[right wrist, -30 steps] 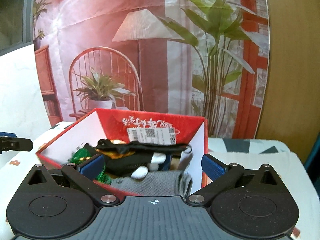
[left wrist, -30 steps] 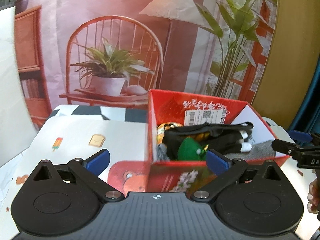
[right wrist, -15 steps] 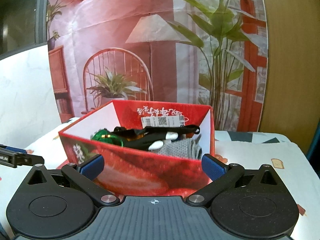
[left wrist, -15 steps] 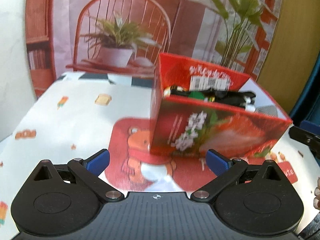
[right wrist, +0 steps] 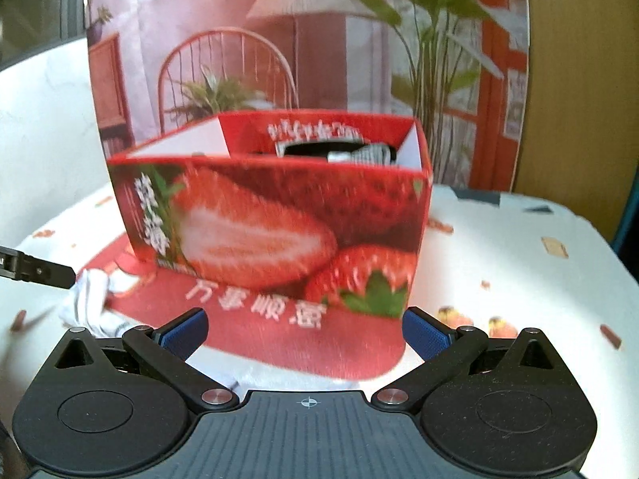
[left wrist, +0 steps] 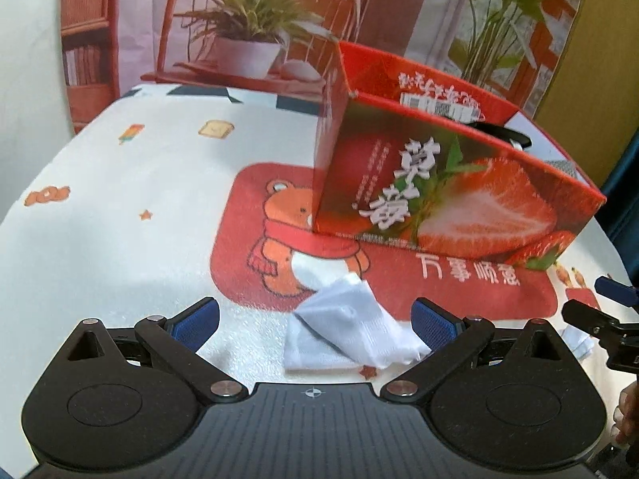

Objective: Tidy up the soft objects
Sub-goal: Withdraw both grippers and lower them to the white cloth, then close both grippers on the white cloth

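My left gripper is low over the table, tilted down, with its two blue pads wide apart and nothing between them in grip. A crumpled white sock lies on the tablecloth just in front, between the pads but not touched by them, at the near edge of the red bear mat. My right gripper is also low and level, jaws spread wide and empty, facing the long strawberry side of the red cardboard box.

The box stands on the mat, toward the far side of the table. Left of it the tablecloth is free up to the left edge; right of it there is also free cloth.

The left view shows the right gripper's black fingertip at the right border, beside a small piece of white cloth. The right view shows the same sock at the left, with the left gripper's finger just above it. Only the right view shows inside the box: black and grey soft items, which I cannot tell apart well.
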`<state>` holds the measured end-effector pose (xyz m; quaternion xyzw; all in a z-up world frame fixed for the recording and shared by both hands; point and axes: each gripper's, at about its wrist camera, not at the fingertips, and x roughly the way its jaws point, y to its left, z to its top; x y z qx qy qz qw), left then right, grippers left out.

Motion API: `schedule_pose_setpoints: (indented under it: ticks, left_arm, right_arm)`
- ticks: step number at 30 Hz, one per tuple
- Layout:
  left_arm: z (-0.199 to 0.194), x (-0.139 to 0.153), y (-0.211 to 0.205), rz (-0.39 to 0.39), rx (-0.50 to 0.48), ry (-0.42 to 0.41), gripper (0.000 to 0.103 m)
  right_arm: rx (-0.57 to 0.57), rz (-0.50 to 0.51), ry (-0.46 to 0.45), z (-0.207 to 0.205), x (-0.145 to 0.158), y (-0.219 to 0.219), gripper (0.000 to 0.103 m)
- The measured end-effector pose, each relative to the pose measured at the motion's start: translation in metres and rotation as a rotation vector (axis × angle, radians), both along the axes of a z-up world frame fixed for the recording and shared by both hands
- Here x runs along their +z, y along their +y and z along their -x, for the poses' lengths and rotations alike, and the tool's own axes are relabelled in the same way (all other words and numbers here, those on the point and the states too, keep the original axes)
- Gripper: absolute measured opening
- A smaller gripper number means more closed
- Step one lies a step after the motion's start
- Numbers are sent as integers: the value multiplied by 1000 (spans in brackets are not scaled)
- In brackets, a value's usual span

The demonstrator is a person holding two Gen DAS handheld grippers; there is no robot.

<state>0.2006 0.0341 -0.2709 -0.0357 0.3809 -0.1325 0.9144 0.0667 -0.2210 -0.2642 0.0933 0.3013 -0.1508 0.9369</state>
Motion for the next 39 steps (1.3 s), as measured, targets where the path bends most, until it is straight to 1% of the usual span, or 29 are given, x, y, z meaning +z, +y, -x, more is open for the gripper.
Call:
schedule_pose_setpoints:
  ticks: [5, 9, 11, 12, 13, 17, 19, 20, 22, 23, 25, 27, 30, 35, 39]
  left_arm:
    - [-1, -12, -7, -22, -25, 21, 103]
    - [-3, -16, -8, -21, -30, 22, 101]
    - [-6, -16, -9, -9, -36, 20, 94]
    - [-8, -15, -10, -1, -45, 21, 87]
    - [-9, -15, -11, 3, -54, 23, 83]
    - [-14, -15, -19, 8, -71, 14, 80]
    - [-16, -16, -22, 0, -74, 13, 72]
    - [-17, -17, -24, -9, -73, 10, 70]
    - [-16, -18, -25, -25, -72, 3, 60]
    - [-15, -18, -24, -32, -70, -3, 58]
    - [-13, -18, -22, -43, -67, -12, 50]
    - [-12, -19, -20, -43, -65, -16, 46]
    - [-11, -19, -17, -43, -59, -19, 41]
    - [-8, -22, -15, -32, -54, -21, 41]
    - [-5, -25, -12, -21, -51, -17, 42]
  right_arm:
    - [-3, -28, 55, -3, -14, 1, 103]
    - [5, -34, 85, -1, -21, 6, 103]
    - [8, -33, 95, 0, -21, 8, 103]
    - [8, -30, 100, 1, -21, 9, 103]
    - [6, -28, 103, 2, -21, 9, 103]
    - [-13, -34, 110, 8, -21, 8, 103]
    - [-26, -52, 111, 10, -22, 6, 103]
    - [-30, -65, 110, 12, -23, 4, 103]
    - [-37, -80, 108, 14, -23, 2, 102]
    - [-42, -83, 107, 15, -23, 1, 101]
    - [-51, -94, 103, 16, -24, -2, 94]
    - [-57, -118, 102, 17, -25, -5, 83]
    - [-61, -147, 104, 17, -28, -8, 74]
    - [-49, -145, 102, 18, -27, -7, 65]
    - [-55, -158, 111, 18, -28, -7, 64]
